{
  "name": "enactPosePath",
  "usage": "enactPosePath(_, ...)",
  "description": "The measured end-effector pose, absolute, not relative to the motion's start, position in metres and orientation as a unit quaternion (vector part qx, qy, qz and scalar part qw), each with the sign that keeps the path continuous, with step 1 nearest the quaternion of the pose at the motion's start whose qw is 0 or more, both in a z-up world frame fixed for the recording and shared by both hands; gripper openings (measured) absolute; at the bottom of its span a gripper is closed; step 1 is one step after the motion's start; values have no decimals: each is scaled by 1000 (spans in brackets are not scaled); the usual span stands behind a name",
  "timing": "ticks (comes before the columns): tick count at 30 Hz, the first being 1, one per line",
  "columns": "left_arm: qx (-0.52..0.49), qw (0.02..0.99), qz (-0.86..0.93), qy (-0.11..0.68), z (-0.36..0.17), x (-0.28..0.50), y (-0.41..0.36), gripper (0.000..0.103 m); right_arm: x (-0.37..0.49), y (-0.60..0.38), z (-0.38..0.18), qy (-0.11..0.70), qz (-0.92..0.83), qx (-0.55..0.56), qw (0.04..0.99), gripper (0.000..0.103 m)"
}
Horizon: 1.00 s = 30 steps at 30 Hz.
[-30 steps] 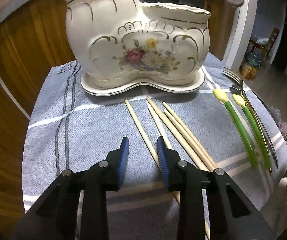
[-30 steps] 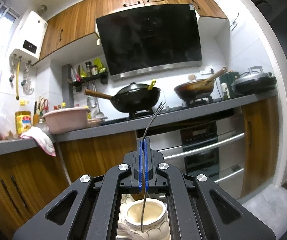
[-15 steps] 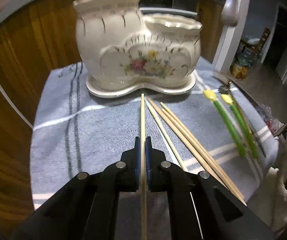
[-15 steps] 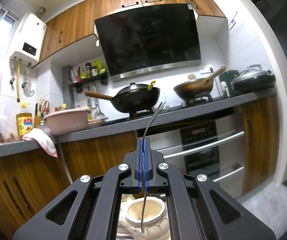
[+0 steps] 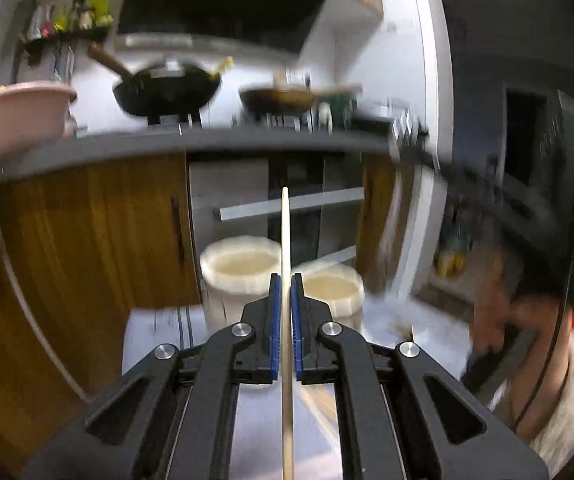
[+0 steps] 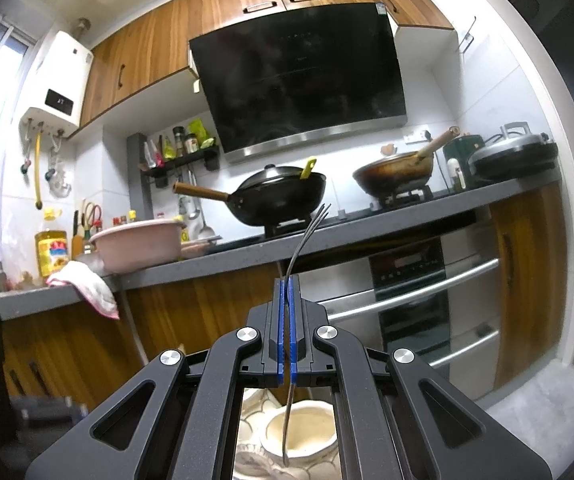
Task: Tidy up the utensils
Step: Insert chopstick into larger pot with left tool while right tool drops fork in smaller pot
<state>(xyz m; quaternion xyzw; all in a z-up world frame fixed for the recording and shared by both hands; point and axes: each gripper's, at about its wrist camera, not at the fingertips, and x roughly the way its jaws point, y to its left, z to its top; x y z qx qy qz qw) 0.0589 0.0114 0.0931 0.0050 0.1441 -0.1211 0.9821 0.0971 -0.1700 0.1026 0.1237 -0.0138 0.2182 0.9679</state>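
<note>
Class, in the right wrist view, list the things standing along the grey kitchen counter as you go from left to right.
Yellow oil bottle → pink basin → black wok → brown wok → green kettle → grey lidded pan.

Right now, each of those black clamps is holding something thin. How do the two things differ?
The left gripper grips a pale wooden chopstick; the right gripper grips a grey metal fork. The chopstick is straight and plain-ended, while the fork curves and ends in tines. The fork's handle hangs over the cream ceramic holder; the chopstick's lower end is out of frame. Both stand roughly upright, pinched between blue pads.
</note>
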Motion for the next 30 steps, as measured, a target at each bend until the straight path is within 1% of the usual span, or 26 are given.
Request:
enactPosePath(7, -37, 986, -137, 83, 127, 118, 24, 5, 115, -163, 99, -1, 218, 134, 967, 3)
enactPosePath(11, -53, 988, -134, 64, 129, 157, 26, 5, 125, -157, 90, 16, 217, 132, 967, 3)
enactPosePath(16, -57, 989, -125, 51, 127, 184, 23, 5, 131, -157, 84, 26, 215, 133, 967, 3)
enactPosePath(22, -36, 992, -109, 54, 109, 199, 21, 5, 142, -154, 75, 41, 219, 138, 965, 3)
enactPosePath(30, -45, 989, -115, 84, 77, 167, 34, 5, 151, -144, 61, 73, 220, 116, 966, 3)
